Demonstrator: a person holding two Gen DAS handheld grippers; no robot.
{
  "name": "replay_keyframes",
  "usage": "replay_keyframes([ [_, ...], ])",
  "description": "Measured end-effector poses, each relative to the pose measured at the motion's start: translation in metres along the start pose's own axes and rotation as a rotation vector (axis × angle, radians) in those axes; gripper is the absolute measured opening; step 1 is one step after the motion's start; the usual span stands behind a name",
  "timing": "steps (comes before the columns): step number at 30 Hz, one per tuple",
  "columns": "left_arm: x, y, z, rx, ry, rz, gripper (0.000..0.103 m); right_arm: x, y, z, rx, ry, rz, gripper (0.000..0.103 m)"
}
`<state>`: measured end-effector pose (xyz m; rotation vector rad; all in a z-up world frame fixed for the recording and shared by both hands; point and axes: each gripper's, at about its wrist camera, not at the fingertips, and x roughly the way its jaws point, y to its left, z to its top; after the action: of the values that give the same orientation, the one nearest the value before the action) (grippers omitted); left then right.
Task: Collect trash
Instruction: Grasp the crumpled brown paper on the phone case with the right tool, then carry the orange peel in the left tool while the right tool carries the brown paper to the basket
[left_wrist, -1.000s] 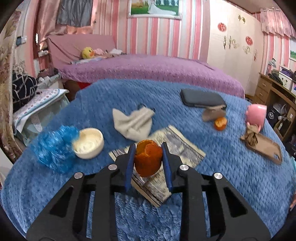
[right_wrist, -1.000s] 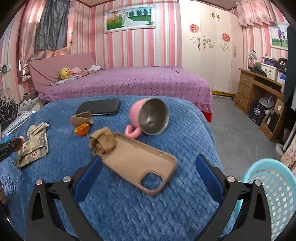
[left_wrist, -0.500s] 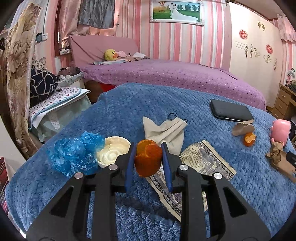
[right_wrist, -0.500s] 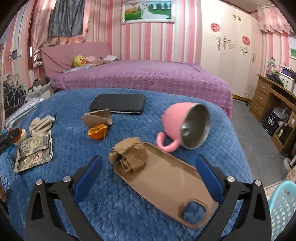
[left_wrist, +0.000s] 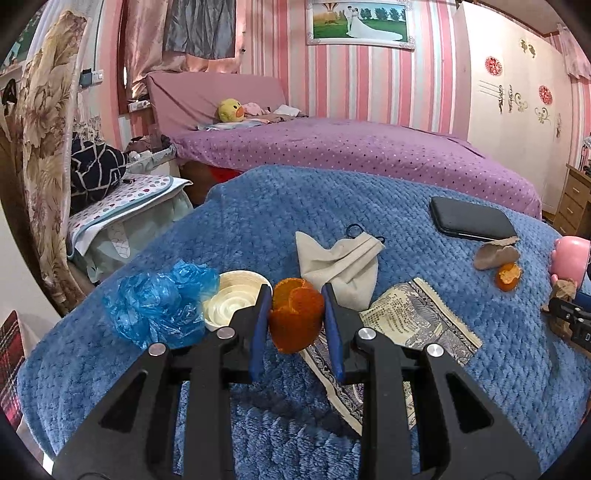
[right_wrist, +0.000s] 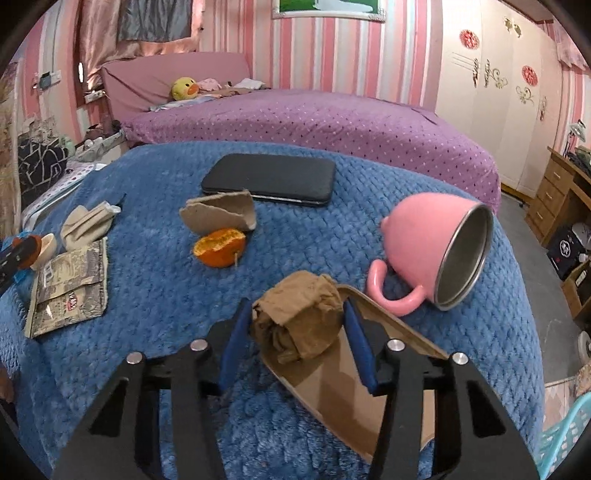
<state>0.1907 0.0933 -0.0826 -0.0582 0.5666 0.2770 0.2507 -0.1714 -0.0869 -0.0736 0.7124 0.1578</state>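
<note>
My left gripper (left_wrist: 295, 295) is shut on a hollow orange peel (left_wrist: 295, 325), held just above the blue blanket (left_wrist: 258, 221). The jaws of my right gripper (right_wrist: 295, 308) are closing around a crumpled brown wad (right_wrist: 299, 325) that lies on the end of a tan phone case (right_wrist: 369, 391); both blue pads touch the wad's sides. More scraps lie on the blanket: a half orange (right_wrist: 220, 252), a torn cardboard piece (right_wrist: 218, 214), a newspaper sheet (left_wrist: 417, 317), a blue plastic bag (left_wrist: 159, 306) and a beige face mask (left_wrist: 343, 258).
A pink mug (right_wrist: 432, 240) lies on its side right of the wad. A black phone (right_wrist: 269, 179) rests farther back. A white bowl (left_wrist: 236, 302) sits beside the blue bag. A light blue basket (right_wrist: 569, 435) stands off the blanket's right edge. A purple bed (right_wrist: 314, 118) lies behind.
My right gripper moved forward and down over the phone case and narrowed from wide open onto the brown wad. The left gripper swung a little left, still holding the peel.
</note>
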Motion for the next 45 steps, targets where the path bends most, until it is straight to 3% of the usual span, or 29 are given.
replay_keyframes([
  [10, -0.007, -0.003, 0.000, 0.011, -0.013, 0.047, 0.026, -0.046, -0.011, -0.015, 0.004, -0.071, -0.019, 0.048],
  [17, -0.027, -0.011, -0.004, -0.010, 0.006, 0.012, 0.026, -0.080, -0.039, -0.039, 0.029, -0.086, -0.065, 0.048],
  [32, -0.090, -0.088, -0.011, 0.048, -0.040, -0.152, 0.026, -0.143, -0.096, -0.076, 0.090, -0.120, -0.160, 0.048],
  [45, -0.125, -0.169, -0.027, 0.136, -0.030, -0.302, 0.026, -0.190, -0.160, -0.098, 0.150, -0.145, -0.272, 0.048],
])
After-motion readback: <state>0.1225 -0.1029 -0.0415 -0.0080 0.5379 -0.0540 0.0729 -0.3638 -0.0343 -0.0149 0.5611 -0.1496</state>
